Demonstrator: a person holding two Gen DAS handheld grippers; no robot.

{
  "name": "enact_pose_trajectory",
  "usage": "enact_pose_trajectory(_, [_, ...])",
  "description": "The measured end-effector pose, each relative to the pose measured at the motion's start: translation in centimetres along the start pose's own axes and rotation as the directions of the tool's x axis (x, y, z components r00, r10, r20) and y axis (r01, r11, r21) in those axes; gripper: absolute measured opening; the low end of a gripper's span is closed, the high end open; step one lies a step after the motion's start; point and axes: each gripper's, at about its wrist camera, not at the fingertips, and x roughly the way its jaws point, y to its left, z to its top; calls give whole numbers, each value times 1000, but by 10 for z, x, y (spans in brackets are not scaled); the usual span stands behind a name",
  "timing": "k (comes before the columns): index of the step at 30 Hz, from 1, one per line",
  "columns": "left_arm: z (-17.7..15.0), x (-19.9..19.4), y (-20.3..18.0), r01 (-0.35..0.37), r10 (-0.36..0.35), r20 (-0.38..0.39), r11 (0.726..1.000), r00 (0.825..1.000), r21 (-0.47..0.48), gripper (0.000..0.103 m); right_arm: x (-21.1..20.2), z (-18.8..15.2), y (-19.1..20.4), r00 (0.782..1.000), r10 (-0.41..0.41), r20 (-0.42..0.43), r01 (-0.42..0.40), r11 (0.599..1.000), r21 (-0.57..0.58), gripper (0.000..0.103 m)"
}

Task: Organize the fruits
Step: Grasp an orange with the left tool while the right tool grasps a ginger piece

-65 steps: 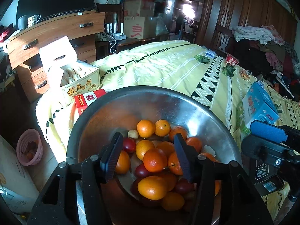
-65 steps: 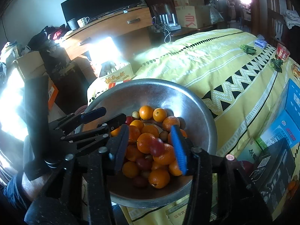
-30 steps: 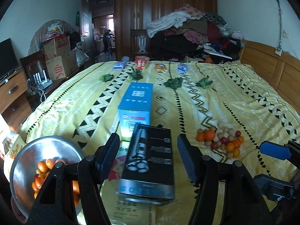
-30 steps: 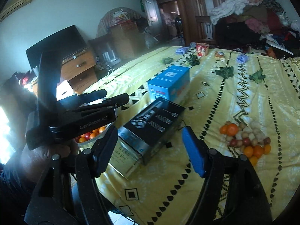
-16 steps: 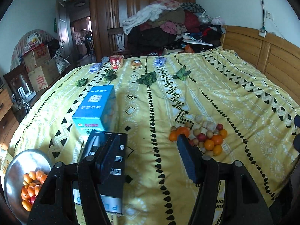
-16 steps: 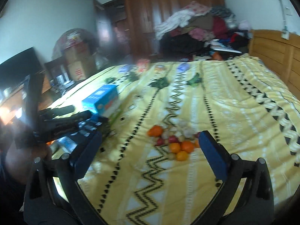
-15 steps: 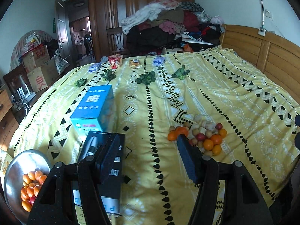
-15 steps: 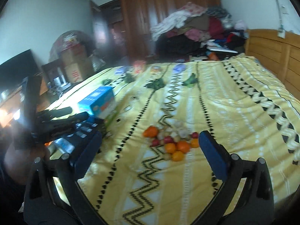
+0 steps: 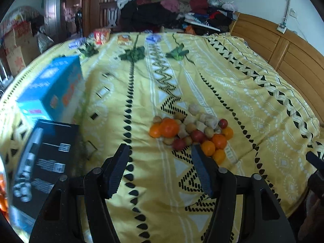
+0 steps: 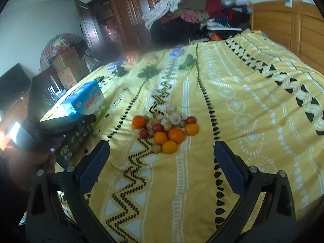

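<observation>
A lived-in bedroom in a home

A wide bed (image 10: 253, 93) with a yellow patterned cover stands against a wooden headboard (image 9: 283, 46); clothes (image 10: 188, 14) are heaped before a wooden wardrobe (image 10: 129, 6), with cardboard boxes (image 10: 66, 68) near the door.

Mixed fruit pile (image 9: 190, 131) heaped loosely on bedspread (image 9: 253, 101).

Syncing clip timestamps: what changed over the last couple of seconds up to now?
Both hand-held grippers swung away from the steel bowl of oranges and now face the loose pile of oranges and small red and tan fruits on the yellow patterned bedspread. The left hand-held gripper and right hand-held gripper are empty and open throughout; the right opened wider. The fruit pile, blue carton and black box stayed put.
</observation>
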Motion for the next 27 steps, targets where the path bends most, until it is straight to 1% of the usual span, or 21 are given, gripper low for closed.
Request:
enact_pose_trajectory(2, [1,22,0,29,-29,-24,999,999,-16,64,7,-3,-8,1000,8,-22,-8,1000,16,103])
enact_pose_trajectory(3, [3,35,-1,55,-55,-34,998,998,-22,63,10,-4,-12,999,10,-32,-10,1000,25,103])
enact_pose_trajectory(6, [11,66,-6,103,-103,-35,995,994,-18,63,25,-8,-25,998,15,-68,-11,999,46,103])
enact_pose_trajectory(9, [18,104,-6,92,-94,-48,995,994,-38,63,37,-9,-33,995,25,-93,-19,998,60,101])
enact_pose_trajectory(13, [21,136,-7,61,-63,-63,998,996,-33,62,49,-10,-40,993,32,-113,-25,998,63,100])
enact_pose_trajectory(15, [20,145,-9,37,-37,-70,999,997,-11,49,54,-10,-44,992,44,-122,-36,997,66,99])
enact_pose_trajectory(17, [18,152,-10,24,-24,-75,1000,997,-4,43,60,-10,-47,990,52,-132,-43,997,69,97])
enact_pose_trajectory(20, [17,152,-10,19,-18,-57,1000,998,18,42,71,-8,-49,985,80,-153,-69,995,76,88])
enact_pose_trajectory(21, [16,148,-10,20,-19,-46,1000,999,21,41,76,-6,-50,982,101,-162,-89,993,83,80])
enact_pose_trajectory(22, [16,144,-10,21,-20,-33,1000,999,23,41,79,-5,-50,979,115,-170,-101,991,86,70])
enact_pose_trajectory(23, [15,138,-9,27,-26,-17,999,1000,20,41,85,-3,-50,976,127,-178,-113,990,88,66])
enact_pose_trajectory(24, [14,132,-8,35,-35,-7,999,999,12,41,90,0,-49,974,141,-179,-127,988,85,63])
enact_pose_trajectory(27, [9,110,-6,64,-64,19,998,998,-5,41,110,14,-47,973,165,-164,-157,986,57,60])
